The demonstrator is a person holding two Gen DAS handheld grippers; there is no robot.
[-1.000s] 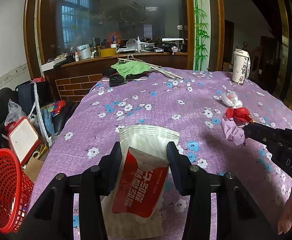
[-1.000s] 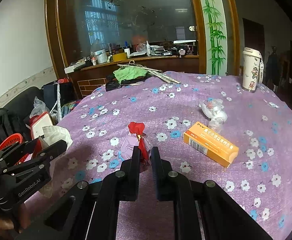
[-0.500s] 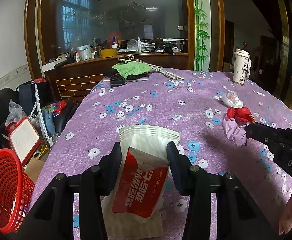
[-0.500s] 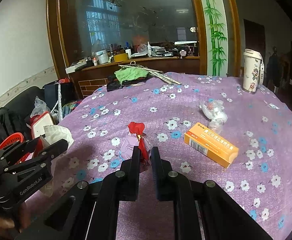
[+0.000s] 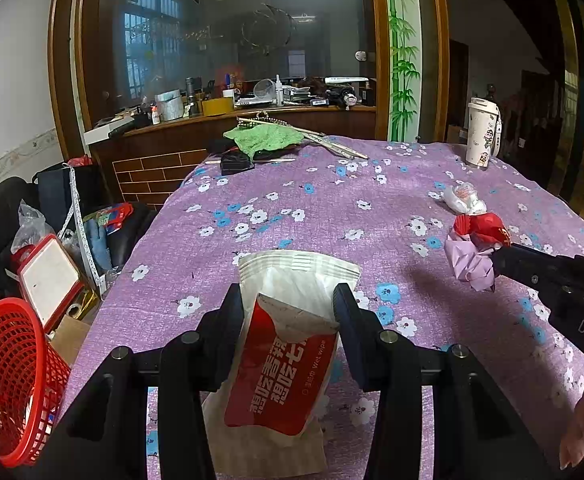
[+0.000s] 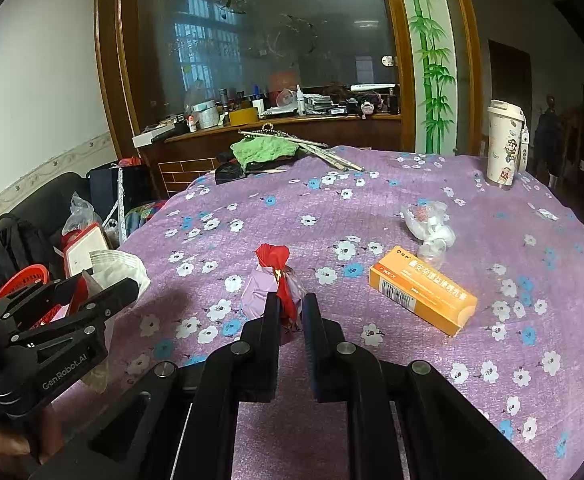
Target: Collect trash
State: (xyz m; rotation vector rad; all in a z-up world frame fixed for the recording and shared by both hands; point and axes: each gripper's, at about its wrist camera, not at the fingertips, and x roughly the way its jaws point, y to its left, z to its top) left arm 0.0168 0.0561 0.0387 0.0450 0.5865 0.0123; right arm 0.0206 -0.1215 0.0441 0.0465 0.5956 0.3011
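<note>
My left gripper (image 5: 289,306) is shut on a white and red wet-wipe packet (image 5: 287,356), held above the near left part of the purple flowered table (image 5: 324,208). My right gripper (image 6: 290,312) is shut on a crumpled red and lilac wrapper (image 6: 273,276) and holds it just above the cloth; it shows at the right in the left wrist view (image 5: 474,246). An orange box (image 6: 422,290) and a crumpled clear plastic bag (image 6: 430,226) lie on the table to the right. A red mesh basket (image 5: 9,376) stands on the floor at the left.
A white lidded cup (image 6: 504,146) stands at the far right of the table. A green cloth (image 5: 261,138), a black item and sticks lie at the far edge. Bags, a red-framed board (image 5: 47,278) and a black sofa crowd the floor at the left.
Both grippers keep their hold. The right gripper has lifted the red and lilac wrapper slightly; the left view has shifted a little.
</note>
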